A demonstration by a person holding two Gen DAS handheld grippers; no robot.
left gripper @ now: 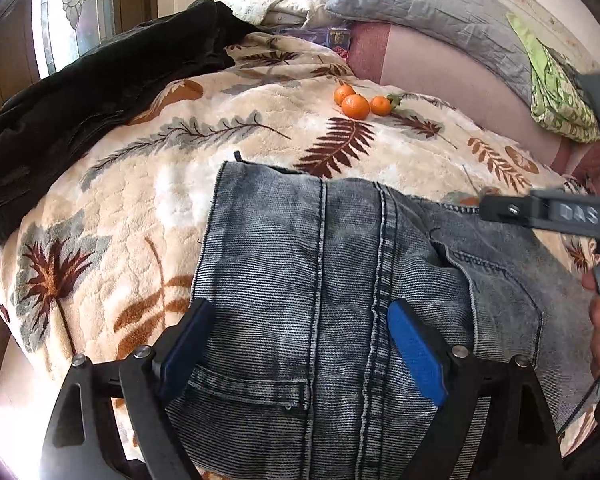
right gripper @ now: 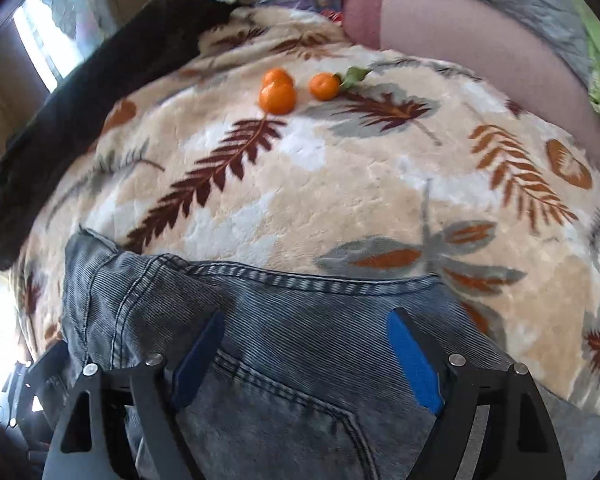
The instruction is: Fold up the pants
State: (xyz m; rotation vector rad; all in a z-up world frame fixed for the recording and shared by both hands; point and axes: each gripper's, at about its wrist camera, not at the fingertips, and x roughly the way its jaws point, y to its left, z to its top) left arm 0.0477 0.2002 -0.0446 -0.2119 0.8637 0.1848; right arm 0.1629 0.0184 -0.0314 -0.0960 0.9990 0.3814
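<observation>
The grey-blue jeans [left gripper: 340, 280] lie folded on a leaf-patterned blanket [left gripper: 140, 208] on the bed. The left wrist view shows the whole width of the pants, with long seams running away from the camera toward three tangerines [left gripper: 356, 104]; it also shows the right gripper [left gripper: 548, 212] at the right edge. The right wrist view shows only the waistband edge lying across the picture. The left gripper [left gripper: 300, 344] is open above the denim, and the right gripper is open too, holding nothing.

Faded grey-blue jeans [left gripper: 300, 280], cream blanket [left gripper: 160, 200] (brown, grey leaf print), orange tangerines [left gripper: 356, 106], black garment [left gripper: 80, 100]
</observation>
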